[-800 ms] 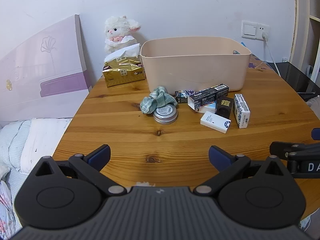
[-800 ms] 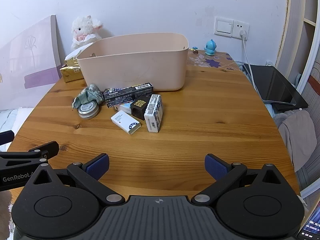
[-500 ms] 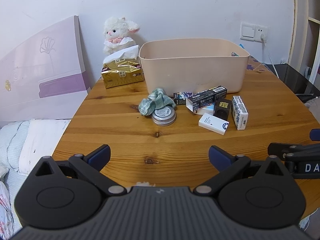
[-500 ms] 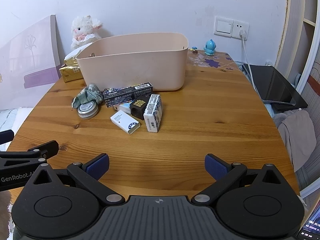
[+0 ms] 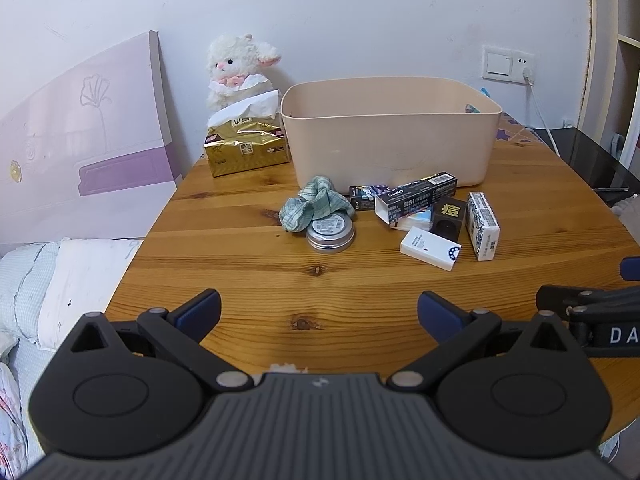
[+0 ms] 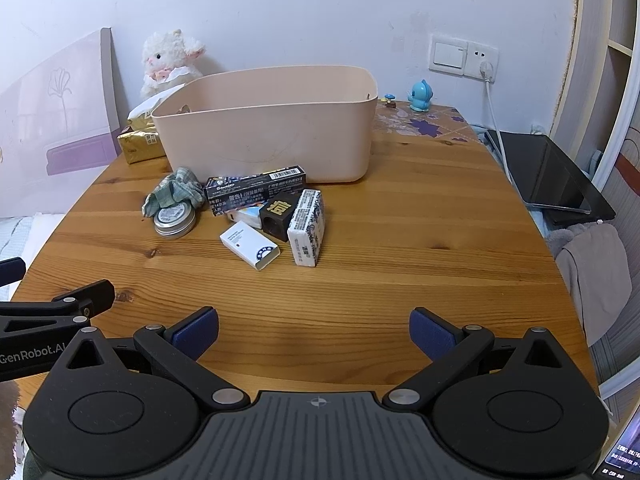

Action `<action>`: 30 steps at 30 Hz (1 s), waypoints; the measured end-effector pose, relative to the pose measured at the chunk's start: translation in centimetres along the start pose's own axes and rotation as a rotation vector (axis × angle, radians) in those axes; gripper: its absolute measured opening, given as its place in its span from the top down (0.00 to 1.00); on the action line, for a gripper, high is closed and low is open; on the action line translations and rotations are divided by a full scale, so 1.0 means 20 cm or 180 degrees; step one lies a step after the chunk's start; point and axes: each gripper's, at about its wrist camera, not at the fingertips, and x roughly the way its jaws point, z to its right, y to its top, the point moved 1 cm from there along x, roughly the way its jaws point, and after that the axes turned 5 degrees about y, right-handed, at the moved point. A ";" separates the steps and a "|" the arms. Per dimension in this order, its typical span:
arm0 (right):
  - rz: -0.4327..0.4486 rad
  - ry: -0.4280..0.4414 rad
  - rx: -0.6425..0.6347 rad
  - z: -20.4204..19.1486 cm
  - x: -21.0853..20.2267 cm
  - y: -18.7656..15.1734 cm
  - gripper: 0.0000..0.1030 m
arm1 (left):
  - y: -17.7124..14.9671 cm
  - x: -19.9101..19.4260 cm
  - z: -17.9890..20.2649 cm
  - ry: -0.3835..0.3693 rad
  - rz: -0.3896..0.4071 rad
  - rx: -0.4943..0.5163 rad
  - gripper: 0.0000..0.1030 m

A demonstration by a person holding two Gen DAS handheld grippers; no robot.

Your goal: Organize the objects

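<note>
A beige plastic bin [image 5: 390,148] [image 6: 272,136] stands at the back of the wooden table [image 5: 320,280]. In front of it lie a green checked cloth [image 5: 316,206] [image 6: 174,194], a round metal tin [image 5: 330,232] [image 6: 175,222], a long black box [image 5: 416,196] [image 6: 256,190], a small black box [image 5: 450,218] [image 6: 280,214], a white box [image 5: 430,248] [image 6: 249,246] and a blue-and-white patterned box [image 5: 484,226] [image 6: 307,228]. My left gripper [image 5: 319,310] and my right gripper [image 6: 314,332] are both open and empty, low over the table's near edge, well short of the objects.
A gold tissue pack [image 5: 246,148] and a white plush lamb [image 5: 236,68] sit back left. A small blue figurine [image 6: 420,96] stands back right near the wall socket [image 6: 464,56]. A dark tablet [image 6: 548,176] lies off the right edge. A bed [image 5: 60,280] is left.
Both grippers have tilted slightly, so the objects sit a little lower and nearer in view. Nothing on the table has moved. Both jaws stay open.
</note>
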 end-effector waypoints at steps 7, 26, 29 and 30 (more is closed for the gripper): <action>-0.0005 0.0006 -0.0016 -0.01 0.01 0.01 0.00 | 0.00 0.01 -0.01 -0.0002 0.0001 -0.0003 0.00; 0.0000 0.0006 -0.0026 -0.02 0.02 0.02 0.00 | 0.02 0.03 -0.03 0.0000 0.0024 0.0015 0.00; 0.0006 0.0000 -0.0020 -0.02 0.02 0.02 0.00 | 0.02 0.03 -0.03 0.0000 0.0028 0.0016 0.00; 0.0006 0.0001 -0.0020 -0.02 0.02 0.02 0.00 | 0.02 0.03 -0.03 0.0000 0.0030 0.0016 0.00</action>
